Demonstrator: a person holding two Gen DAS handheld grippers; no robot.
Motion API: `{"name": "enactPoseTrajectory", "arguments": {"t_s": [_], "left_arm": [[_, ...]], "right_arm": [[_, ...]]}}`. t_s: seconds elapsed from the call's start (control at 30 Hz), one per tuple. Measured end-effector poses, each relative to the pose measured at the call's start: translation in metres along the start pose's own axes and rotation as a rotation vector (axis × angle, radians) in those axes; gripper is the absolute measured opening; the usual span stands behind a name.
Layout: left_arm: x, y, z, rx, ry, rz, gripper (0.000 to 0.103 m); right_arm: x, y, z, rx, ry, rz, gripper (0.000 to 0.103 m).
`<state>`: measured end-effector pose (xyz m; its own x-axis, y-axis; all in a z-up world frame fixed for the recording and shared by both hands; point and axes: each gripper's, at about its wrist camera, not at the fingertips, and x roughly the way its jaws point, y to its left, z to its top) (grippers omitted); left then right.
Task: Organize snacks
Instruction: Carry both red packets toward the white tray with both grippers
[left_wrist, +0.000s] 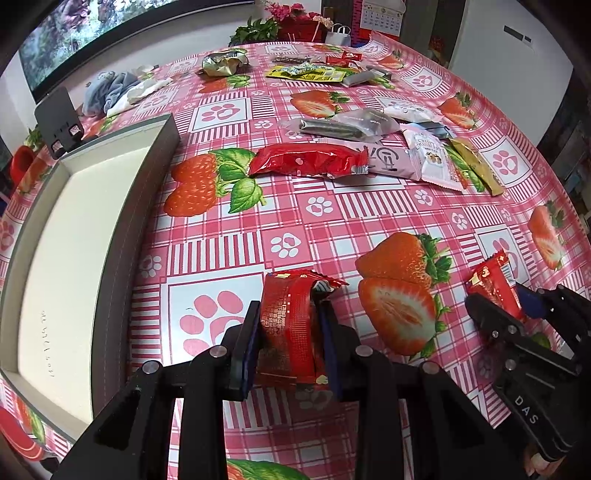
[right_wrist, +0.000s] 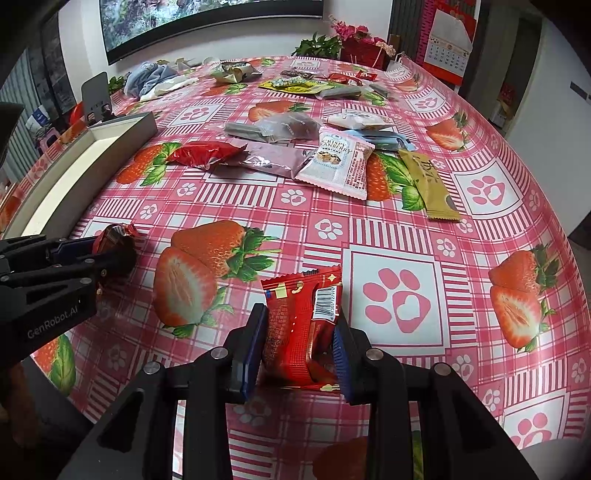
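Note:
My left gripper (left_wrist: 290, 325) is shut on a red snack packet (left_wrist: 291, 325) just above the tablecloth; it also shows at the left of the right wrist view (right_wrist: 110, 247). My right gripper (right_wrist: 299, 332) is shut on another red snack packet (right_wrist: 301, 325) with a barcode; it shows at the right of the left wrist view (left_wrist: 506, 299). A grey box with a white inside (left_wrist: 122, 221) lies to the left, also in the right wrist view (right_wrist: 122, 125). More snacks lie mid-table: a red packet (left_wrist: 306, 160), a pink Crispy Cranberry packet (right_wrist: 340, 162), a gold bar (right_wrist: 428, 184).
Farther back lie yellow and silver packets (left_wrist: 306, 72), a crumpled foil bag (left_wrist: 221, 62) and a blue cloth (left_wrist: 110, 90). A black stand (left_wrist: 57, 118) sits behind the box. Flowers (left_wrist: 295, 18) and a calendar stand by the far wall. The table edge curves at right.

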<state>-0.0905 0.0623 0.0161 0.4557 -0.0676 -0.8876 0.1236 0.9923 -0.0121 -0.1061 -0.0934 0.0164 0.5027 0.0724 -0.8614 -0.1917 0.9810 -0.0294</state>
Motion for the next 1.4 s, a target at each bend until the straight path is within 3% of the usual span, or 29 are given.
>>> {"name": "enactPoseTrajectory", "arguments": {"t_s": [0.37, 1.4], "left_arm": [[0.001, -0.0001, 0.0009, 0.015, 0.003, 0.001, 0.034], [0.0012, -0.0004, 0.0019, 0.02, -0.018, 0.017, 0.033]], "right_arm": [[-0.0008, 0.0028, 0.0016, 0.013, 0.017, -0.023, 0.035], [0.0, 0.0, 0.0072, 0.018, 0.06, 0.016, 0.034]]}}
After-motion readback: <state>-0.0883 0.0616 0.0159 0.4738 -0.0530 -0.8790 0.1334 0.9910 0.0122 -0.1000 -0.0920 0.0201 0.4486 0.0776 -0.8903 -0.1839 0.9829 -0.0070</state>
